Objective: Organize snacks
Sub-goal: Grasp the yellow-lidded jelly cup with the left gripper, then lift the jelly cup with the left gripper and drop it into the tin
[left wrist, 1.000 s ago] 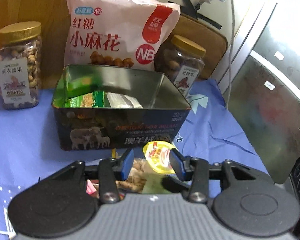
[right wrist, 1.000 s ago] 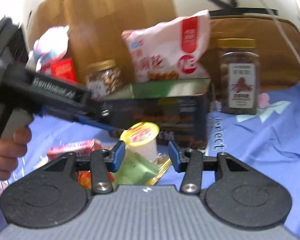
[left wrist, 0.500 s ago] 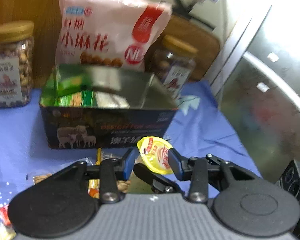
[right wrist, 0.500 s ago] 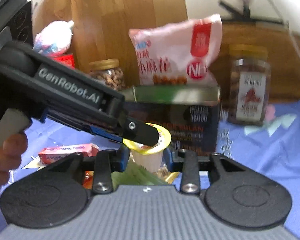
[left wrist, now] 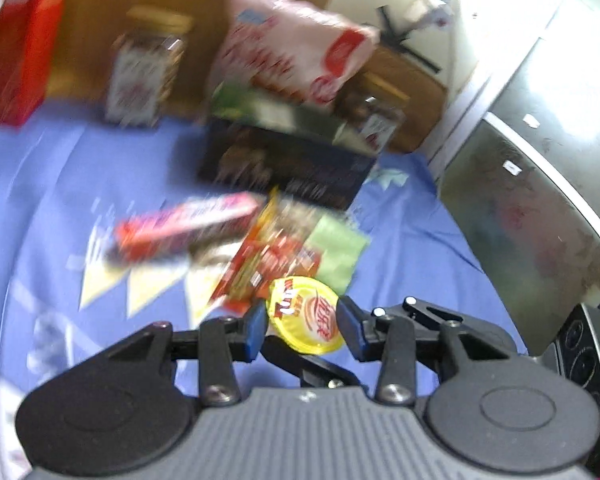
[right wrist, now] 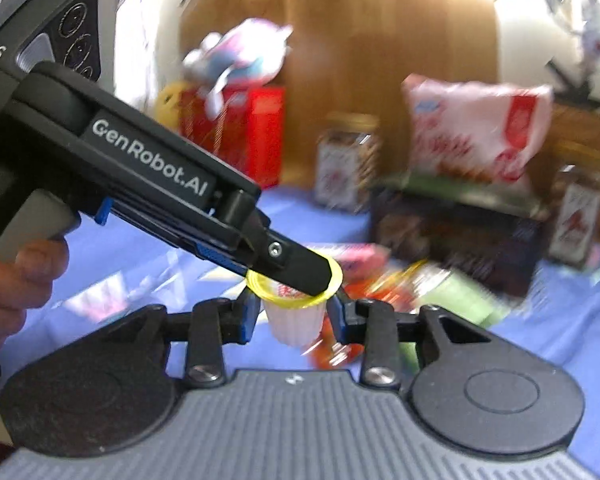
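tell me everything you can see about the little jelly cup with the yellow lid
The jelly cup is a small, translucent white, fluted plastic tub with a yellow foil lid printed in red. It stands upright, lifted above the blue cloth. The right gripper pinches its body from both sides; the left gripper closes on its lid rim, one finger across the top. Loose snack packets lie beyond it.

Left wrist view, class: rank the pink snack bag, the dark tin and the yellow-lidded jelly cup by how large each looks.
1. pink snack bag
2. dark tin, nearly alike; blur makes this unsure
3. yellow-lidded jelly cup, smallest though nearest the camera
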A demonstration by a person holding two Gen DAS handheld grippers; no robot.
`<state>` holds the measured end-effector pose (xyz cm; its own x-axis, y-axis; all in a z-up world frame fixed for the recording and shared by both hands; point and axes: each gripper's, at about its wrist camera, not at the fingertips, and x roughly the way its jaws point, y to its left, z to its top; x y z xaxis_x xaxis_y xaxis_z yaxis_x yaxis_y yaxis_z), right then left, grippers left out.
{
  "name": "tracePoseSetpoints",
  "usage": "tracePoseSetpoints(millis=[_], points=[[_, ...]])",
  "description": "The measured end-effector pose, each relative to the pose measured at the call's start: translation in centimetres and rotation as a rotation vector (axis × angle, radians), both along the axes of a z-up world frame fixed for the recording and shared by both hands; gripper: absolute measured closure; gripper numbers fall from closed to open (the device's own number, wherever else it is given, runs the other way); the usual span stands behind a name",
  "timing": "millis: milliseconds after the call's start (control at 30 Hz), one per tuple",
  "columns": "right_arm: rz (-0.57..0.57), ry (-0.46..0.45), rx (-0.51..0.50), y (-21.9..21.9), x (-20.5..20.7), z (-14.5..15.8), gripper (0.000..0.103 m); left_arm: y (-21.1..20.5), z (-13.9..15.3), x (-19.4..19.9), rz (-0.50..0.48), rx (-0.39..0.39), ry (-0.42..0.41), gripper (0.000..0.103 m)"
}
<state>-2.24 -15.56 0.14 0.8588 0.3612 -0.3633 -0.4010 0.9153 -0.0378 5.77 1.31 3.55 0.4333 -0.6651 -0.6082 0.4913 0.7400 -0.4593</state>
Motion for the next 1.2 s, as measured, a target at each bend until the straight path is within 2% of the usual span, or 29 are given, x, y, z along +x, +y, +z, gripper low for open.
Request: tracePoseSetpoints(millis=[67, 133, 400, 533, 600, 633, 733, 933, 1100, 1200], points=[[0.009, 0.039, -0.012, 0.9, 0.0, -0.7, 0.064, 0.7, -0.9, 0.3, 0.018, -0.006, 0.043, 0.066], [0.011, 0.068, -0.020, 1.7, -0.1, -1.2, 0.064, 1.3, -1.5, 0.2, 0.035, 0.000, 0.051, 0.066], [0.006, 0.099, -0.023, 2.2, -1.1, -1.7, 0.063, 2.4, -2.1, -0.8, 0.024, -0.024, 0.039, 0.050], [0.007, 0.119, -0.037, 2.3, -1.0, -2.5, 0.063, 2.0, -3.7, -0.9, -0.002, -0.034, 0.090, 0.050], [0.009, 0.134, -0.032, 2.3, -0.8, -2.9, 0.064, 1.9, -3.8, -1.1, -0.002, -0.036, 0.079, 0.051], [0.013, 0.130, -0.023, 2.2, -0.9, -2.8, 0.069, 1.9, -3.6, -1.0, -0.005, -0.034, 0.075, 0.051], [0.013, 0.113, -0.014, 1.9, -0.8, -2.6, 0.070, 1.5, -2.8, -0.7, -0.014, -0.030, 0.056, 0.051], [-0.020, 0.000, -0.044, 0.9, 0.9, -0.2, 0.070, -1.1, 1.3, 2.1, -0.052, -0.011, -0.056, 0.051], [-0.084, -0.095, -0.062, -1.1, 5.9, 3.1, 0.070, -5.2, 5.1, 7.7, -0.065, -0.001, -0.172, 0.051], [-0.124, -0.083, 0.001, -3.1, 10.3, 4.9, 0.070, -7.8, 6.2, 11.6, -0.062, 0.025, -0.204, 0.051]])
